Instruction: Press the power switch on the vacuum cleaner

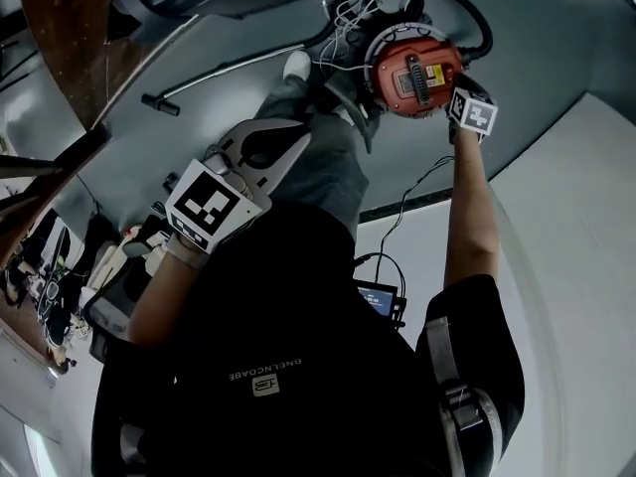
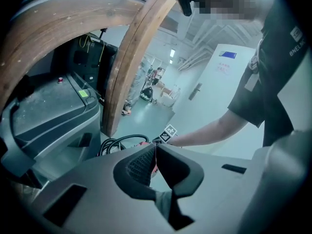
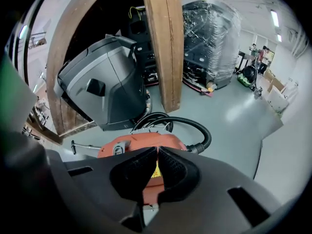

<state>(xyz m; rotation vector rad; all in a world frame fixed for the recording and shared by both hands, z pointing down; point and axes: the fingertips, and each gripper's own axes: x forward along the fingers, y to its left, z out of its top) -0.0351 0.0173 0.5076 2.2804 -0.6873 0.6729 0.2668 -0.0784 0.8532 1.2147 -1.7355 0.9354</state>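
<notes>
A red round vacuum cleaner [image 1: 397,68] stands on the grey floor, with a black panel and yellow label [image 1: 425,76] on its top. My right gripper [image 1: 455,95] is at its right edge, the marker cube [image 1: 474,113] just behind. In the right gripper view the jaws [image 3: 157,151] are shut and empty, and the red body [image 3: 127,144] fills the space just beyond them. Whether they touch it I cannot tell. My left gripper [image 1: 301,139] hangs well to the left, shut on nothing [image 2: 155,146], and sees a sliver of the vacuum [image 2: 144,141].
A black hose [image 3: 197,128] coils behind the vacuum. A metal wand [image 1: 229,68] lies on the floor. A big grey machine [image 3: 105,82] and a curved wooden beam [image 3: 163,43] stand beyond. A wrapped pallet [image 3: 209,33] is further back.
</notes>
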